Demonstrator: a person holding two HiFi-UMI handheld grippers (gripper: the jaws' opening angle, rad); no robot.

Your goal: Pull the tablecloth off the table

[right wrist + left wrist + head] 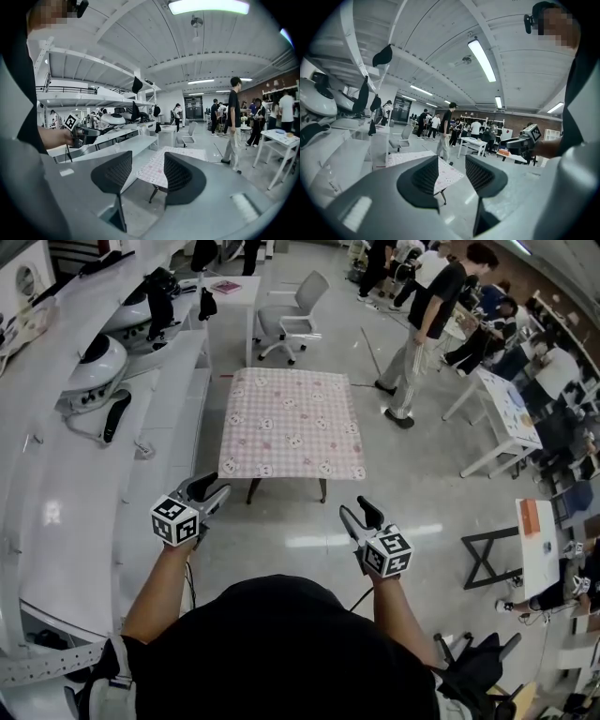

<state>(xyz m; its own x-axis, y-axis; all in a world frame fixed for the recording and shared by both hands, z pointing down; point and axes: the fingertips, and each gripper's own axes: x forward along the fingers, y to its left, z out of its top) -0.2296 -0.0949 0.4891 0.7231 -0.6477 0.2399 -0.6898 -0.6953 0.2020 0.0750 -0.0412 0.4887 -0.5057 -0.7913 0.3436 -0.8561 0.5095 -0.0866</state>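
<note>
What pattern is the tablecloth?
The tablecloth is pink check with small white figures; head view shows it best.

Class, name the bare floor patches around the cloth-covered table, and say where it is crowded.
Bare floor lies before the tablecloth's near edge, and right of it up to the person in black. Crowded: white bench on the left, chair behind, white tables far right.

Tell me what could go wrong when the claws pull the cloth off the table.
1. The left claw and right claw are open, short of the cloth; an uneven grasp may drag it askew.
2. The table looks light; it may slide along.
3. A person is close by.
</note>
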